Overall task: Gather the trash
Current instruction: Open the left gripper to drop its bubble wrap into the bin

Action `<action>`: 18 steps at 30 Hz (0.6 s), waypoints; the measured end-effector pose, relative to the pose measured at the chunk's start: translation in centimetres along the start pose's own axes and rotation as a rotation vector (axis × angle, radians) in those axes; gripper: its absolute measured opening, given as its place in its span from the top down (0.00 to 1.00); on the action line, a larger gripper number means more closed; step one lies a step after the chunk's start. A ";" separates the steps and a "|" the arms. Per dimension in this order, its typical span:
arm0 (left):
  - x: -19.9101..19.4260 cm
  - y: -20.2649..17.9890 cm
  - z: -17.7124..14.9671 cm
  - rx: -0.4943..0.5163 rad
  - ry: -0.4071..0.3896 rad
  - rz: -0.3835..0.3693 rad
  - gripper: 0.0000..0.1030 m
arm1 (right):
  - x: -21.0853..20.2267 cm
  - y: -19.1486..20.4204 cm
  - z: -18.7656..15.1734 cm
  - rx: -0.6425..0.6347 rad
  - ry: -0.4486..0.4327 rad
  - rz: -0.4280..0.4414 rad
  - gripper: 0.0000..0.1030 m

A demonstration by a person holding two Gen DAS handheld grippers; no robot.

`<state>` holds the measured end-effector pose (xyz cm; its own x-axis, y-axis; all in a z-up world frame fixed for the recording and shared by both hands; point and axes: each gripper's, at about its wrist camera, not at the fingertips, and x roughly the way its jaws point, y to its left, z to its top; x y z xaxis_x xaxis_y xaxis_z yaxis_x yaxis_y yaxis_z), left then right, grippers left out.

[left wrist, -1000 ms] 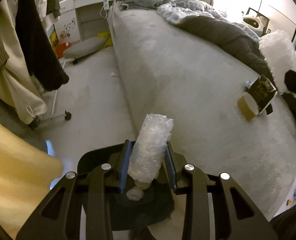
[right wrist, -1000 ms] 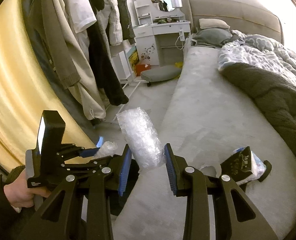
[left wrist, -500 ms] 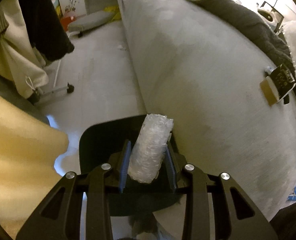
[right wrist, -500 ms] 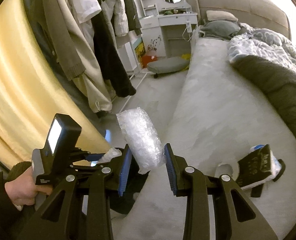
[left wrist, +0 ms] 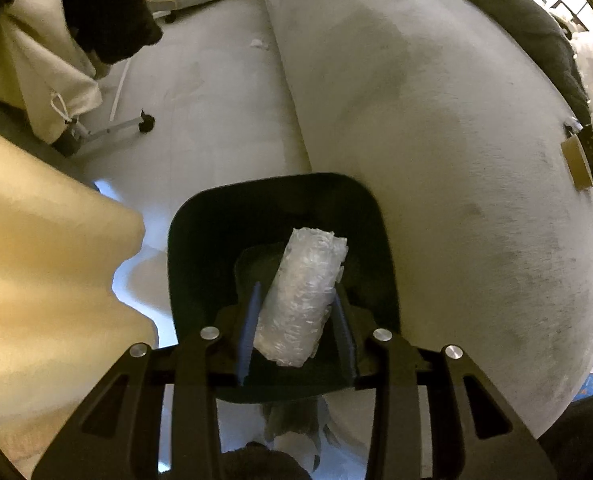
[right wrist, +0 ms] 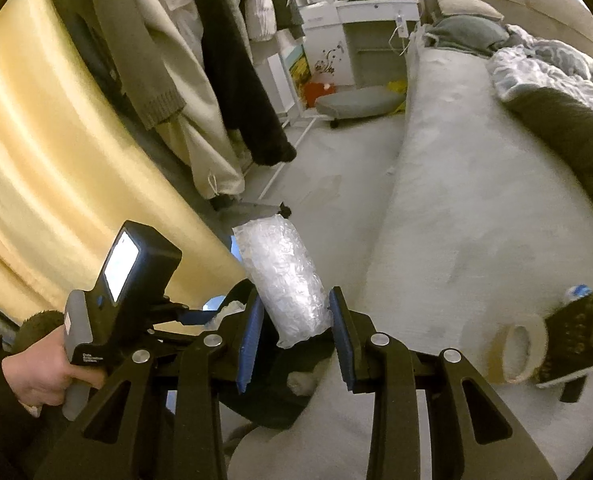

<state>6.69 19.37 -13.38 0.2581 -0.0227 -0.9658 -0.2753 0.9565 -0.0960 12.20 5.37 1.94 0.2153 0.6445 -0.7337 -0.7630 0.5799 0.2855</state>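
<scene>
My left gripper points steeply down over a black trash bin on the floor beside the bed. A roll of clear bubble wrap stands between its blue pads, and the jaws are opening; the pads still touch the roll. My right gripper is shut on a second bubble wrap roll, held above the bed's edge. In the right wrist view a hand holds the left gripper's black handle, with the bin below it. A white wad lies in the bin.
The grey bed fills the right side. A tape roll and a black packet lie on it. Coats on a wheeled rack hang left. A yellow curtain is close on the left. A white dresser stands far back.
The left gripper tipped further down and sank until the bin's mouth lay under its roll. The right gripper moved toward the bin with its roll; tape and packet look nearer.
</scene>
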 end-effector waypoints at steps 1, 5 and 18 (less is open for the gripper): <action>0.0 0.4 -0.1 -0.004 0.001 0.000 0.60 | 0.4 0.2 0.1 -0.002 0.006 0.003 0.67; -0.4 1.4 -0.2 -0.020 -0.007 -0.012 0.45 | 2.1 1.1 0.4 -0.010 0.033 0.020 0.67; -5.3 4.6 0.3 -0.079 -0.257 -0.022 0.34 | 8.9 1.6 -0.7 0.006 0.176 0.012 0.67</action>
<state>4.35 23.94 -8.63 0.4886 0.0409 -0.8715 -0.3355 0.9309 -0.1444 12.40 11.66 -4.55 0.0957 0.5546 -0.8266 -0.7613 0.5758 0.2982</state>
